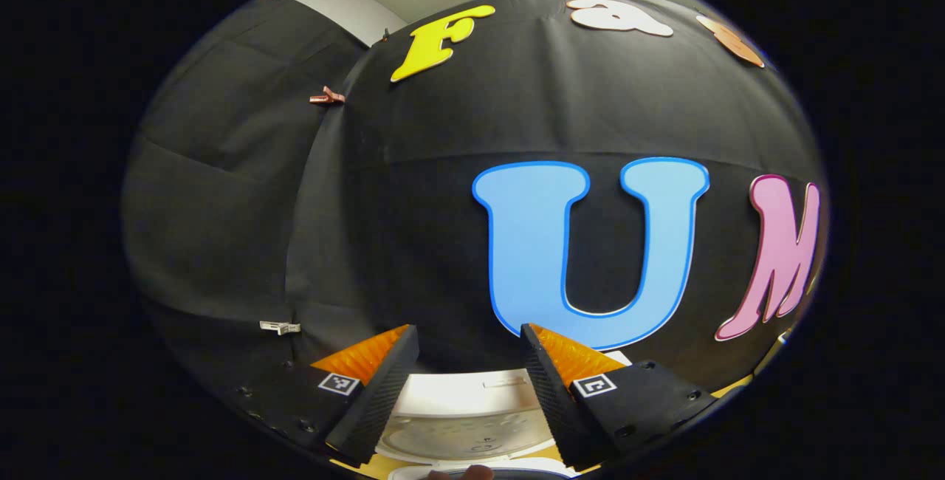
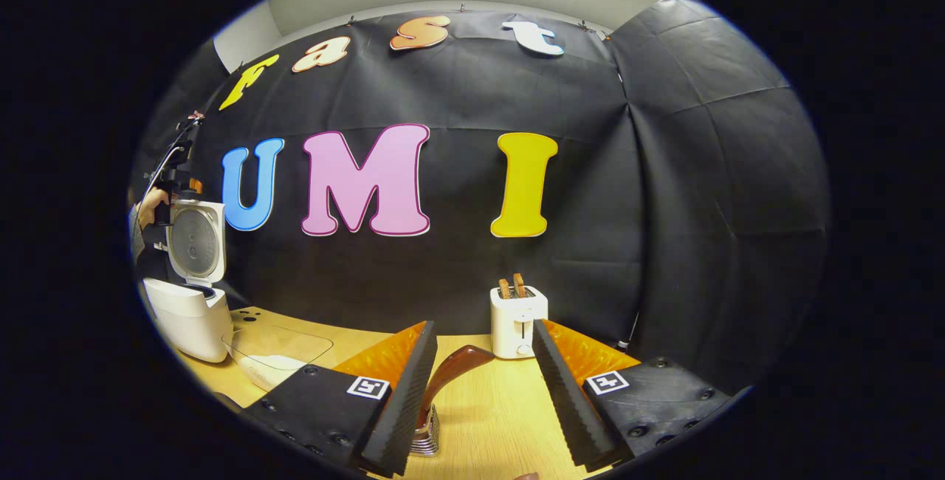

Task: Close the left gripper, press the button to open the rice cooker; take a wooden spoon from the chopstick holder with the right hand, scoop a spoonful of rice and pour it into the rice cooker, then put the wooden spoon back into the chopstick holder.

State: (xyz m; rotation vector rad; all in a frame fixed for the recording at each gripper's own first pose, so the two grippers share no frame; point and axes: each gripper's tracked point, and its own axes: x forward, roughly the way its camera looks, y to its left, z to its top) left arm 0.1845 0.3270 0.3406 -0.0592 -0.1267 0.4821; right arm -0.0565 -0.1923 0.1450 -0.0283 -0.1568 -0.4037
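The white rice cooker point(image 2: 193, 314) stands at the table's far left with its lid point(image 2: 198, 240) raised upright. My left gripper point(image 2: 171, 183), held by a hand, hovers just behind that lid's top. In the left gripper view, my left gripper point(image 1: 469, 328) is open and the rice cooker lid point(image 1: 461, 421) lies below its fingers. My right gripper point(image 2: 481, 326) is open around the brown wooden spoon point(image 2: 452, 368). The spoon's handle leans close to the left-hand finger and stands in the metal chopstick holder point(image 2: 424, 437). A clear container of rice point(image 2: 275, 353) sits beside the cooker.
A white toaster point(image 2: 518, 321) holding two slices of bread stands on the wooden table point(image 2: 495, 406) just beyond my right gripper. The black cloth wall closes the back and right side.
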